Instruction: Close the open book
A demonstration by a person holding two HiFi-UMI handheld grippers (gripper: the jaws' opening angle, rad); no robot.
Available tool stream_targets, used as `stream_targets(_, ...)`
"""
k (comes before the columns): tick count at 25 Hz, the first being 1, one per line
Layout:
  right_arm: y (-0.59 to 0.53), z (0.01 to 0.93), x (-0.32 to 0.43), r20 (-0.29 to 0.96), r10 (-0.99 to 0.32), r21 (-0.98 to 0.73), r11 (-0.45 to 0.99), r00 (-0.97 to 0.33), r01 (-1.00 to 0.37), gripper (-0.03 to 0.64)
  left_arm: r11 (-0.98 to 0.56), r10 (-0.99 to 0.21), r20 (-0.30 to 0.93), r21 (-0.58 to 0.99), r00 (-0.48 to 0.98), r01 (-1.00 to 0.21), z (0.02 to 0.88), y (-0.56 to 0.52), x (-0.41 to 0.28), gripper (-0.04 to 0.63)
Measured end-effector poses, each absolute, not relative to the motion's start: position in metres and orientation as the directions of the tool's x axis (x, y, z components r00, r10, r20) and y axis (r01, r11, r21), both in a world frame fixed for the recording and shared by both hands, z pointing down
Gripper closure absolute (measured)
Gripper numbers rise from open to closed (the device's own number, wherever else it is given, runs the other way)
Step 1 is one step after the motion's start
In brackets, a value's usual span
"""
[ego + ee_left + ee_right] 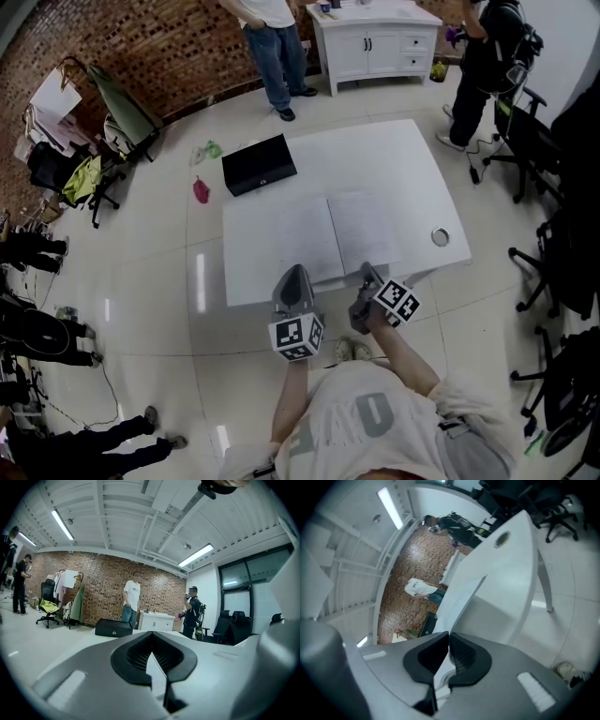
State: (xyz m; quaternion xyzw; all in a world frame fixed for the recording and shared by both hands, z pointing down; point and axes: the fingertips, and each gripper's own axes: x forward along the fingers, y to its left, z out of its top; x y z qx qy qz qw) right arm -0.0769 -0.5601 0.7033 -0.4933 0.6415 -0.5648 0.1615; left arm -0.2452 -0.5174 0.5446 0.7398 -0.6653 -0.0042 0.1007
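Nearest the person, both grippers sit at the near edge of the book [337,234], which lies open and flat on the white table [403,155]. The left gripper [293,274] is just left of the book's spine and the right gripper [367,272] just right of it, about equally close.

In the left gripper view, the left gripper [151,639] has its jaws drawn together, with a thin printed leaf of the book [157,679] caught between the pads. In the right gripper view, the right gripper [448,637] is also clamped, and a leaf of the book [459,597] runs out from between its pads and away over the table [506,573].

The spine runs straight away from the person, so either half must swing sideways over that line onto the other. Each gripper holds the half on its own side. Judging from this, one grip should let go while the other carries its half across the spine.

Beyond the book, a black box [259,164] rests at the table's far left corner. A small round thing [440,237] lies well to the book's right.
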Motion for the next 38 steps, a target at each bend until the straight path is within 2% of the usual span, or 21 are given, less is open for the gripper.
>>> stream_targets(5,-0.553,0.674,-0.117,0.349,-0.777,-0.691,0.165,-0.524,-0.704,0.603,-0.072,-0.987,0.129,0.162,0.094,-0.984,0.548,-0.515,-0.25,0.581)
stream_targets(8,-0.545,0.673,-0.135,0.386,-0.742,-0.519,0.317,-0.549,-0.794,0.6,-0.054,-0.988,0.13,0.174,0.078,-0.983,0.551,-0.507,-0.253,0.583)
stream_targets(13,-0.534,0.691,-0.185,0.462,-0.646,-0.304,0.528,-0.608,-0.793,0.592,0.026,-0.992,0.126,0.197,-0.001,-0.98,0.557,-0.491,-0.282,0.583)
stream_targets(16,-0.526,0.704,-0.201,0.499,-0.588,-0.253,0.604,-0.637,-0.756,0.535,0.071,-0.991,0.127,0.209,-0.045,-0.975,0.557,-0.481,-0.292,0.583)
stream_targets(22,-0.516,0.688,-0.209,0.46,-0.581,-0.343,0.581,-0.671,-0.738,0.526,0.109,-0.989,0.122,0.228,-0.082,-0.968,0.554,-0.468,-0.316,0.582)
stream_targets(26,-0.508,0.642,-0.211,0.334,-0.548,-0.383,0.664,-0.767,-0.642,0.528,0.087,-0.993,0.099,0.243,-0.064,-0.966,0.542,-0.477,-0.309,0.583)
stream_targets(28,-0.511,0.612,-0.204,0.261,-0.579,-0.387,0.67,-0.772,-0.633,0.529,0.068,-0.995,0.093,0.244,-0.046,-0.967,0.537,-0.483,-0.301,0.583)
stream_targets(30,-0.519,0.587,-0.184,0.203,-0.653,-0.387,0.632,-0.73,-0.672,0.598,0.04,-0.996,0.087,0.244,-0.02,-0.969,0.532,-0.486,-0.291,0.583)
stream_targets(31,-0.524,0.575,-0.172,0.178,-0.69,-0.386,0.606,-0.701,-0.695,0.611,0.022,-0.997,0.077,0.245,-0.004,-0.969,0.528,-0.488,-0.286,0.583)
stream_targets(35,-0.542,0.529,-0.119,0.088,-0.815,-0.403,0.497,-0.573,-0.769,0.612,-0.06,-0.998,-0.001,0.253,0.062,-0.966,0.5,-0.497,-0.269,0.583)
stream_targets(38,-0.546,0.511,-0.088,0.066,-0.864,-0.412,0.432,-0.499,-0.802,0.612,-0.101,-0.995,-0.051,0.258,0.091,-0.961,0.479,-0.501,-0.261,0.583)
